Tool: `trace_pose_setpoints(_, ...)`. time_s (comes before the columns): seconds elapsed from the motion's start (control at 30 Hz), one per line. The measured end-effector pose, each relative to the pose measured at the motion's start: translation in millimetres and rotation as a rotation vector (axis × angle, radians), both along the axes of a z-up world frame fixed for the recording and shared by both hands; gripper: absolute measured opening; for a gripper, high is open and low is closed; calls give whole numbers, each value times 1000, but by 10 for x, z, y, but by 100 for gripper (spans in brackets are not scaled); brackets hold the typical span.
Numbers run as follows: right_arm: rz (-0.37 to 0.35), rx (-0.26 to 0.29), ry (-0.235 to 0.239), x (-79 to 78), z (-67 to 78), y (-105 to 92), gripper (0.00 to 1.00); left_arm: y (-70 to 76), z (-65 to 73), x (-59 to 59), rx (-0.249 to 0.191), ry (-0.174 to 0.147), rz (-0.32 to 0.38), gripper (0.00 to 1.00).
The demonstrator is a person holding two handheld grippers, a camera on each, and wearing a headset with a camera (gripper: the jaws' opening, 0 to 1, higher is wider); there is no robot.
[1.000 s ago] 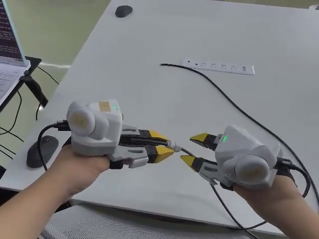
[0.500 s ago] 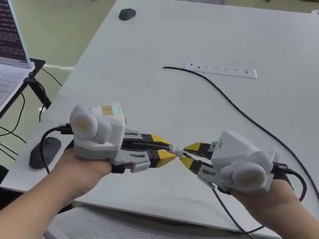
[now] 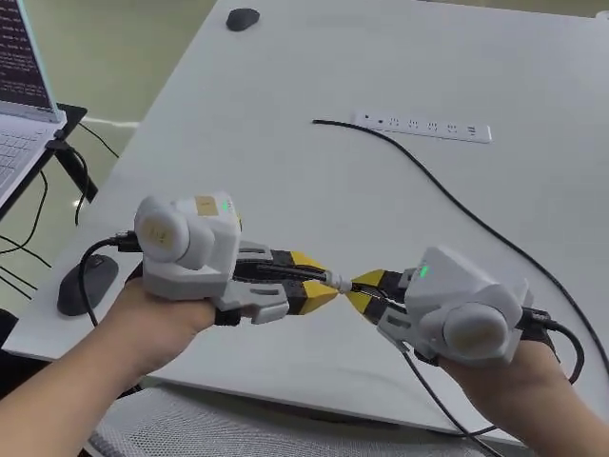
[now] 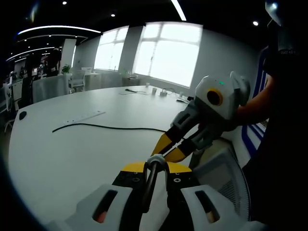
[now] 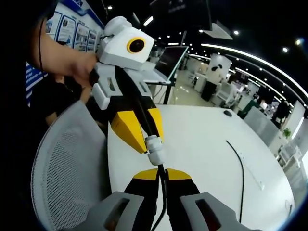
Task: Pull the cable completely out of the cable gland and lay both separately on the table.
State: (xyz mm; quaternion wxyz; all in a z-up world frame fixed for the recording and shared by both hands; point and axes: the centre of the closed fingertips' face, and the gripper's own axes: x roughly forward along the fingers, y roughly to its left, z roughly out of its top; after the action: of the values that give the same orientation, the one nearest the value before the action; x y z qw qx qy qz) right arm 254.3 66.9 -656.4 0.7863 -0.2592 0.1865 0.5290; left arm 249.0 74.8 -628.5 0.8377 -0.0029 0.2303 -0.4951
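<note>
Cable gland [image 3: 334, 282] is clamped in the closed left gripper [image 3: 323, 284]; the cable [image 5: 164, 182], pinched by the right gripper [image 3: 360, 289], is led out toward 3 o'clock in the head view.

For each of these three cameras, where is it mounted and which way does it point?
Head view: on the headset, facing forward and down at the table; left gripper, right gripper and forearms show.
Left gripper view: on the left gripper, facing along its jaws at the right gripper; an arm shows.
Right gripper view: on the right gripper, facing the left gripper; a hand shows.
Shared: head and right gripper views both show the cable gland.
</note>
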Motion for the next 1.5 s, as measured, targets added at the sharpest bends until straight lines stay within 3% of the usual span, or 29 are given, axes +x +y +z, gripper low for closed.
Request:
trace_pose_setpoints(0.27, -39, -7, 15, 37, -39, -26, 0, 9, 23, 17, -3, -6, 3, 15)
trace_pose_setpoints(0.7, -135, -1, 87, 171, -134, -171, 0, 32, 95, 101, -29, -20, 18, 15)
trace_pose_setpoints(0.8, -174, -14, 128, 196, -210, -237, 0, 51, 94, 128, -26, -25, 26, 15)
trace_pose_setpoints(1.1, -245, -5, 191, 259, -336, -396, 0, 67, 90, 181, -36, -25, 32, 15)
trace_pose_setpoints(1.3, -267, 0, 210, 290, -358, -435, 0, 67, 125, 202, -54, -30, 38, 15)
trace_pose_setpoints(1.5, -301, -26, 229, 302, -481, -548, 0, 81, 129, 194, -57, -32, 42, 15)
